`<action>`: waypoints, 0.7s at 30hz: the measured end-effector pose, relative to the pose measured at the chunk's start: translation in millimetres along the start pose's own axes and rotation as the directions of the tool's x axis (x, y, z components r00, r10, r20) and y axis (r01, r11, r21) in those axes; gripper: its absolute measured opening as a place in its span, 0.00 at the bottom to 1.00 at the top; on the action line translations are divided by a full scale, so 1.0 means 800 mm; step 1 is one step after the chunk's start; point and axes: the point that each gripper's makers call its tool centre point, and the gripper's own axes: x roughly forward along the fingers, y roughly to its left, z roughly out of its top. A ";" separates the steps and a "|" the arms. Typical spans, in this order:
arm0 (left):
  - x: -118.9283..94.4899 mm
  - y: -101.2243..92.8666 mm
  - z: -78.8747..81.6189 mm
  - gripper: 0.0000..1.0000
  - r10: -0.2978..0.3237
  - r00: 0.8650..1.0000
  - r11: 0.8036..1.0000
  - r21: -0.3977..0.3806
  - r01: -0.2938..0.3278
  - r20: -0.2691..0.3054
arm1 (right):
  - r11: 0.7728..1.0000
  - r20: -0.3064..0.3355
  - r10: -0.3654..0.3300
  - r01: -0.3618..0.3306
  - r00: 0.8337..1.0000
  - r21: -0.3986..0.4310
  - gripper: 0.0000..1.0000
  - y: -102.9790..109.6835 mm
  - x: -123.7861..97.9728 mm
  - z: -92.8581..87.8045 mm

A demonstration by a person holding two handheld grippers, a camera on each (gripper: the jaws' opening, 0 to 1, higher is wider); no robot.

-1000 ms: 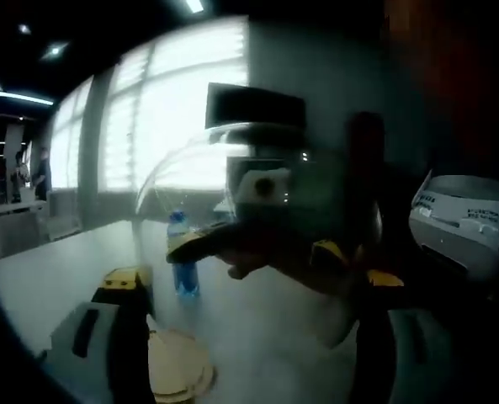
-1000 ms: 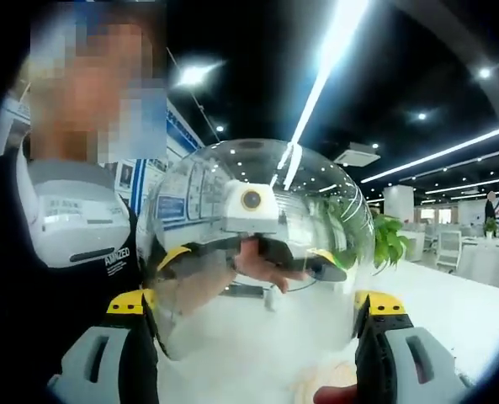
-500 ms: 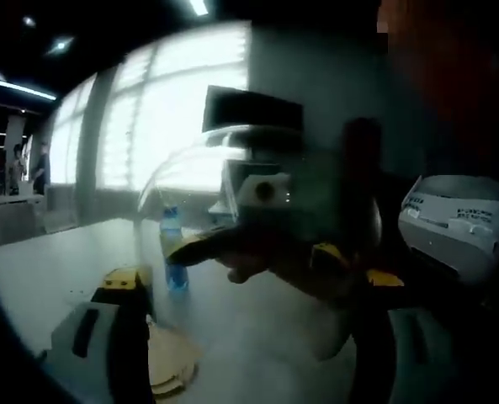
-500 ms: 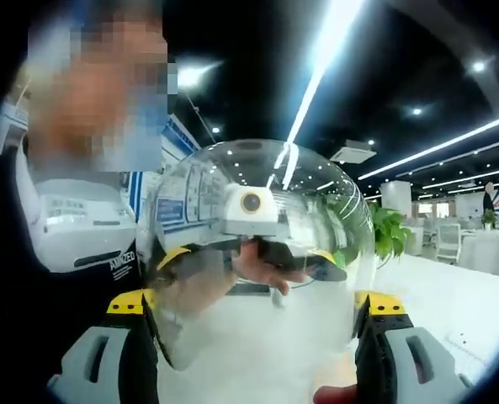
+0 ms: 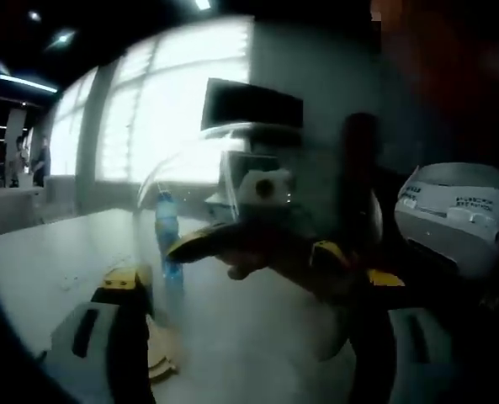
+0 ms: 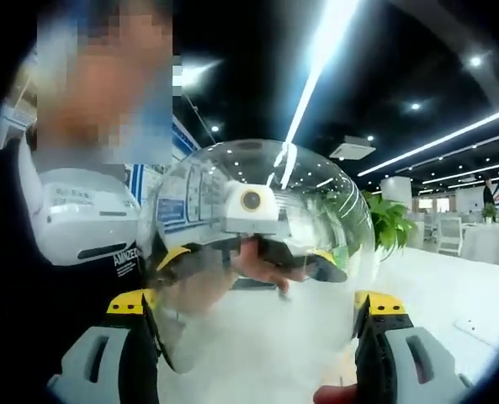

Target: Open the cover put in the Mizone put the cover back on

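Note:
A clear dome cover (image 5: 232,168) hangs in the air between my two grippers. In the left gripper view my left gripper (image 5: 253,282) has its yellow-tipped jaws pressed on the dome's two sides. Through the dome I see the right gripper (image 5: 262,244) with a hand on it. The blue Mizone bottle (image 5: 167,244) stands upright on the white table behind the dome. A round wooden base (image 5: 158,358) lies on the table by my left jaw. In the right gripper view my right gripper (image 6: 256,303) clamps the same dome (image 6: 257,210), and the left gripper (image 6: 249,252) shows through it.
The white table (image 5: 47,261) stretches toward bright windows. A person stands close, wearing a white device on the chest (image 6: 85,223), also at the right of the left gripper view (image 5: 459,210). A green plant (image 6: 390,236) and chairs stand beyond the table (image 6: 451,290).
The left gripper view has swung, so the bottle and the wooden base now sit further left in it. The dome stays fixed between both pairs of jaws.

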 end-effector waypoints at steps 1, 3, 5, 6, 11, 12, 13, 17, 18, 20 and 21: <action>-0.001 0.000 0.000 0.86 0.000 1.000 1.000 0.001 0.000 0.002 | 1.000 0.000 -0.001 0.001 1.000 -0.001 0.90 0.000 0.001 0.000; -0.002 0.000 0.000 0.86 0.000 1.000 1.000 -0.003 0.000 0.007 | 1.000 0.001 -0.001 0.001 1.000 0.003 0.90 0.001 0.002 0.001; -0.003 0.000 0.001 0.86 0.001 1.000 1.000 -0.008 -0.001 0.017 | 1.000 0.001 -0.001 0.001 1.000 0.007 0.90 0.002 0.002 0.001; -0.003 0.000 0.000 0.86 0.001 1.000 1.000 -0.009 0.000 0.019 | 1.000 0.000 -0.001 0.001 1.000 0.007 0.90 0.002 0.002 0.001; -0.002 -0.002 -0.008 0.86 0.000 1.000 1.000 -0.004 0.000 0.002 | 1.000 -0.015 0.001 -0.001 1.000 0.000 0.90 0.004 0.002 -0.006; -0.001 -0.002 -0.009 0.86 0.000 1.000 1.000 -0.005 0.000 0.001 | 1.000 -0.015 0.001 -0.001 1.000 0.000 0.90 0.005 0.002 -0.007; -0.001 -0.002 -0.010 0.86 0.000 1.000 1.000 -0.007 0.000 0.002 | 1.000 -0.015 0.001 -0.001 1.000 0.003 0.90 0.004 0.001 -0.008; -0.001 0.000 -0.014 0.86 -0.002 1.000 1.000 -0.020 0.002 -0.002 | 1.000 -0.018 0.000 0.001 1.000 0.016 0.90 0.001 0.000 -0.012; -0.001 -0.001 -0.015 0.86 -0.002 1.000 1.000 -0.018 0.002 0.000 | 1.000 -0.014 -0.001 0.001 1.000 0.013 0.90 0.003 0.000 -0.012; 0.000 -0.001 -0.016 0.86 -0.002 1.000 1.000 -0.014 0.002 0.003 | 1.000 -0.008 0.001 -0.001 1.000 0.008 0.90 0.003 -0.001 -0.011; 0.000 -0.001 -0.016 0.86 -0.003 1.000 1.000 -0.011 0.003 0.012 | 1.000 -0.003 0.000 0.000 1.000 0.005 0.90 0.003 -0.002 -0.011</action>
